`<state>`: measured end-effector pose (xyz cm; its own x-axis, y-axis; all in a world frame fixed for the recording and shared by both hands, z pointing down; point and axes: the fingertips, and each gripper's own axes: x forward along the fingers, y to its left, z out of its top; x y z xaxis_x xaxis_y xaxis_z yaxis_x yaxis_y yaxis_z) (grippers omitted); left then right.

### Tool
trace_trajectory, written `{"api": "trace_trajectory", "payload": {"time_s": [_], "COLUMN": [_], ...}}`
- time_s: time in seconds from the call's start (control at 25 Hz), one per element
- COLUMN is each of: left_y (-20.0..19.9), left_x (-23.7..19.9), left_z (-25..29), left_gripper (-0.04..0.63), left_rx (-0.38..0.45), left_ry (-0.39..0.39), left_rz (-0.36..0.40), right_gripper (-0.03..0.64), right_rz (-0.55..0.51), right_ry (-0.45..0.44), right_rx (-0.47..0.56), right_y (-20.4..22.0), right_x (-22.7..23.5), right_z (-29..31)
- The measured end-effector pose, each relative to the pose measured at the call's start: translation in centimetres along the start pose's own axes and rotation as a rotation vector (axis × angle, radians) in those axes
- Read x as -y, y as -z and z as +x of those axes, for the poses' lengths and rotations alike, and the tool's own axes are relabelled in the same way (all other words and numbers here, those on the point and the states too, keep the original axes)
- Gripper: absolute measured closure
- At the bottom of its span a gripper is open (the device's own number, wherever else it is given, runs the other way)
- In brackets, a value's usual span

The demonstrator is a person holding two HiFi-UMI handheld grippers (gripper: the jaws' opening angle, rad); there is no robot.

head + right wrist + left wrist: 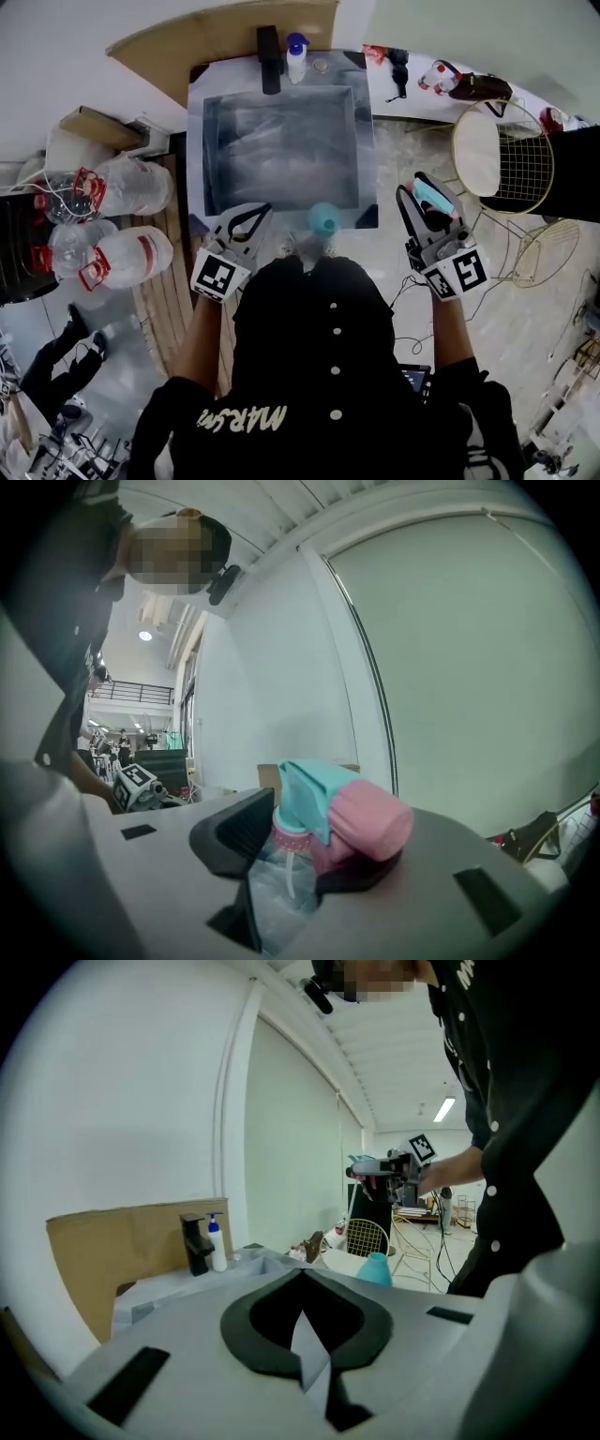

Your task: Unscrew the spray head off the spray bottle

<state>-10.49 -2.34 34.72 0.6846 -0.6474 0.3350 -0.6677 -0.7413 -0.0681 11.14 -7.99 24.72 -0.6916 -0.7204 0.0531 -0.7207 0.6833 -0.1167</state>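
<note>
— What is the right gripper [422,208] doing?

— It is clenching the bottle [277,892] just under the spray head [337,817], with one jaw pressing on each side of the clear body. The teal and pink head is sitting on the bottle's neck, above the jaws.

— And where is it holding it?

— Up in the air at the person's right side, well apart from the sink [216,141]. A wire chair [502,155] is standing beyond it.

— Is the left gripper [251,217] gripping anything?

— No. Its jaws are closing tip to tip with nothing between them. It is hanging over the sink's near left corner.

— What is lying around the sink?

— A black tap [269,58] and a white soap bottle [296,58] with a blue pump are standing side by side at the far rim. A teal cone-shaped thing [323,220] is sitting at the near rim, between the two grippers; I cannot tell what it is. Big water jugs [131,186] are lying on the floor to the left.
</note>
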Motion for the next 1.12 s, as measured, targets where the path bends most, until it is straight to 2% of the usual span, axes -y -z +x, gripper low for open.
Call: {"api": "trace_trajectory", "payload": {"time_s": [0.36, 0.52, 0.72, 0.88, 1.12], "left_y": [-6.2, -7.3, -8.1, -8.8, -10.0], "left_x": [-3.9, -5.5, -7.2, -7.3, -6.7], "left_z": [-1.8, -3.0, -5.0, -5.6, -5.5], "left_gripper": [0.571, 0.571, 0.571, 0.571, 0.571], "left_rx": [0.089, 0.09, 0.109, 0.117, 0.137], "left_ry": [-0.172, -0.248, -0.346, -0.371, -0.363], "left_rz": [-0.042, -0.055, -0.118, -0.114, -0.072], "right_gripper": [0.453, 0.453, 0.453, 0.453, 0.454], "right_rz": [-0.019, -0.029, -0.074, -0.072, -0.08], "right_ry": [0.131, 0.193, 0.227, 0.251, 0.259], "right_rx": [0.059, 0.079, 0.076, 0.076, 0.078], "right_y": [-2.6, -2.8, -3.0, -3.0, -3.4], "right_x": [1.7, 2.5, 2.1, 2.1, 1.8], "right_z": [-1.5, -2.2, -2.2, -2.0, -1.7]}}
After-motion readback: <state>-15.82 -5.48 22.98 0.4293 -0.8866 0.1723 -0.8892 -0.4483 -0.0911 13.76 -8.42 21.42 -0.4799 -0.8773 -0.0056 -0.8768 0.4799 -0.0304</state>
